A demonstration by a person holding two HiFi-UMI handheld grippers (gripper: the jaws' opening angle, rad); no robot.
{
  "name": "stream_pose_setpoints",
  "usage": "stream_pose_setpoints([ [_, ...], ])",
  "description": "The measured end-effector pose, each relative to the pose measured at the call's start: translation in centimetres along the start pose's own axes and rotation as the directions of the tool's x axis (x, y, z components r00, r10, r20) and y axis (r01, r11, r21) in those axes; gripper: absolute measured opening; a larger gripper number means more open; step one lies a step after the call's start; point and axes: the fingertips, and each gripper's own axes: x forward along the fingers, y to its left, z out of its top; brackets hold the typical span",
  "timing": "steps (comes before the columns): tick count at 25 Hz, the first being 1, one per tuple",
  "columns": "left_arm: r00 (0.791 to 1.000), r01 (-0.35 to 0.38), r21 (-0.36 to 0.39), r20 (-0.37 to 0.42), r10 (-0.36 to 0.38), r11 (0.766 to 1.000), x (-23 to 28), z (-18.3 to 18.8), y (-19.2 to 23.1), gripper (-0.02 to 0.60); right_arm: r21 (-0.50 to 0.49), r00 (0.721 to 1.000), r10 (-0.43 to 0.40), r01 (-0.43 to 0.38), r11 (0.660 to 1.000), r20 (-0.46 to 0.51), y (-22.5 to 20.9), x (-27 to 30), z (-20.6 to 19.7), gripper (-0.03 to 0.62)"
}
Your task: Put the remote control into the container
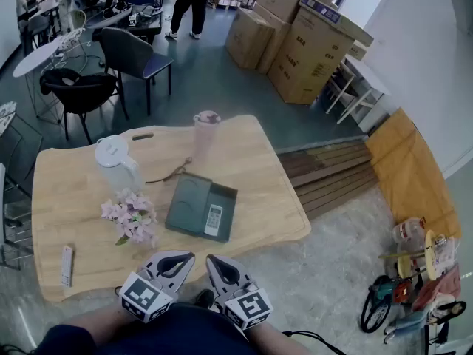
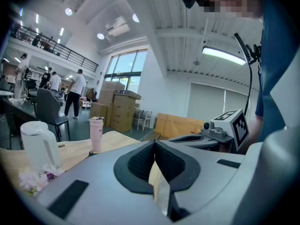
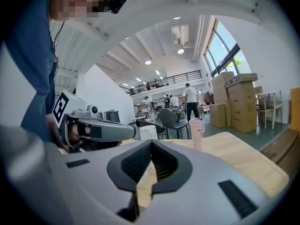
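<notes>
**Head view.** A light wooden bench (image 1: 74,191) carries a flat, dark grey container (image 1: 188,198) close to the middle of its near edge. The remote control (image 1: 213,220) is small, white and oblong, with a darker patch toward its far end; its buttons are too small to make out. It lies flat inside the right-hand part of the container, its long axis pointing toward the near edge. A second, slimmer white remote (image 1: 66,265) rests on the bare bench by the near left corner. The left gripper (image 1: 179,258) and right gripper (image 1: 214,263) hang side by side at the near edge. The fingers of each are closed together and hold nothing.
</notes>
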Motion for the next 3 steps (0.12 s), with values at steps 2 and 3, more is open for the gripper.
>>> stream_pose_setpoints([
  [2, 1.0, 0.0, 0.0, -0.001, 0.0, 1.0, 0.01, 0.03, -0.16, 0.012, -0.002, 1.0, 0.001, -0.001, 1.0, 0.001, 0.05, -0.1, 0.0, 0.017],
  [3, 1.0, 0.0, 0.0, -0.001, 0.0, 1.0, 0.01, 0.05, -0.23, 0.012, -0.003, 1.0, 0.001, -0.001, 1.0, 0.001, 0.08, -0.15, -0.01, 0.017],
])
